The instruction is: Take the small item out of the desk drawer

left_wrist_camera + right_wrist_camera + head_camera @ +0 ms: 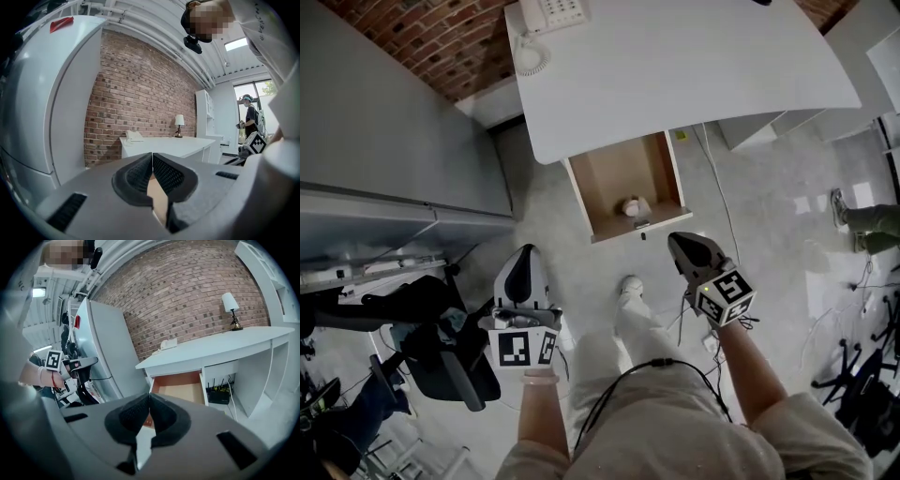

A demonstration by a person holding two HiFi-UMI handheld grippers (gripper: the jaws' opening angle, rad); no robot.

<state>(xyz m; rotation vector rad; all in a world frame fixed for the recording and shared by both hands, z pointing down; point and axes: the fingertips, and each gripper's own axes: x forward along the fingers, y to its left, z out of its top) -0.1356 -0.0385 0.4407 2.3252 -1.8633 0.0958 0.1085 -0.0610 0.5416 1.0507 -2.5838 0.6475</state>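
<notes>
Two of mine: left gripper [524,253], right gripper [679,240], both pressed together, empty. One drawer [581,199] open under desk [694,75] front edge; one small item [633,206] near drawer's front edge.

No legible writing appeared around the desk [675,66]. The left marker cube [526,348] on the left gripper [525,251] and the right marker cube [727,293] on the right gripper [677,240] bore only black-and-white square patterns. A red tag [62,23] on the cabinet [51,93] left of the desk, and the keys of the telephone [555,13] on it, were too small to read.
</notes>
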